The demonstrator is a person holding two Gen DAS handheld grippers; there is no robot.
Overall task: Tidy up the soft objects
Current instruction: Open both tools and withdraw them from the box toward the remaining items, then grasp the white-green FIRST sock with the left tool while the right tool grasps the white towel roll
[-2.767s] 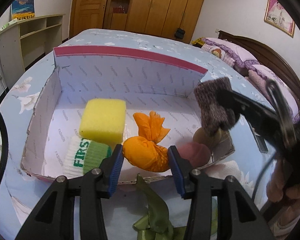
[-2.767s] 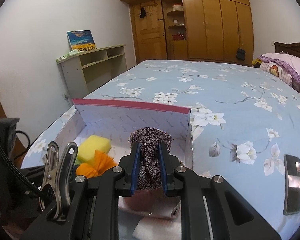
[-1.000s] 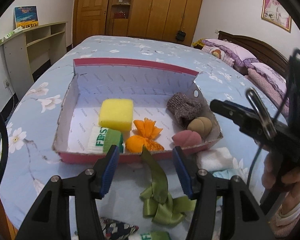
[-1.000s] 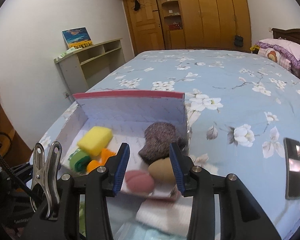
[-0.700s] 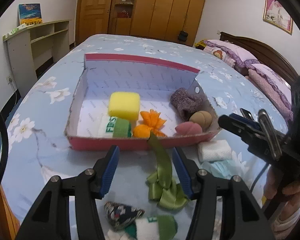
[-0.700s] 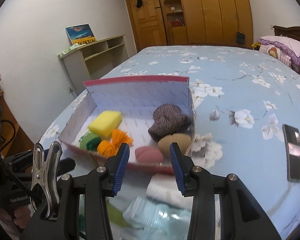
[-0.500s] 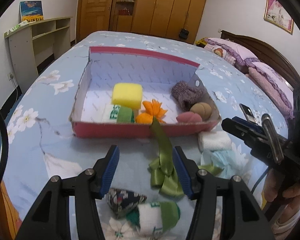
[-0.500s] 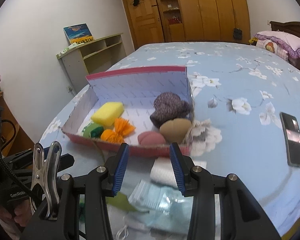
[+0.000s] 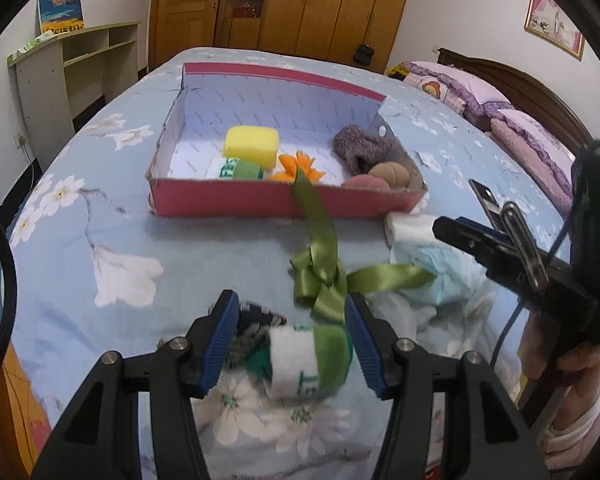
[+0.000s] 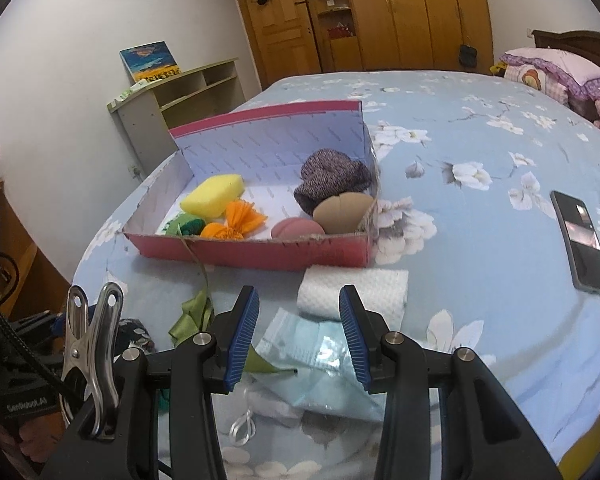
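Left claw [image 9: 290, 336]: released, jaws spread wide around a rolled green-and-white sock [image 9: 308, 358] lying on the bed [image 9: 100, 232]; contact cannot be told. Dark patterned pouch [image 9: 256, 320] just beside the sock.

Right claw [image 10: 298, 330]: released, holding nothing, poised over a pale blue face mask [image 10: 320, 356]. Folded white cloth [image 10: 352, 292] just beyond.

Green ribbon [image 9: 320, 264] trails up over the front wall of the pink box [image 10: 260, 254], which contains a yellow sponge [image 10: 214, 194], orange cloth, knitted sock [image 10: 332, 178] and two round pads.
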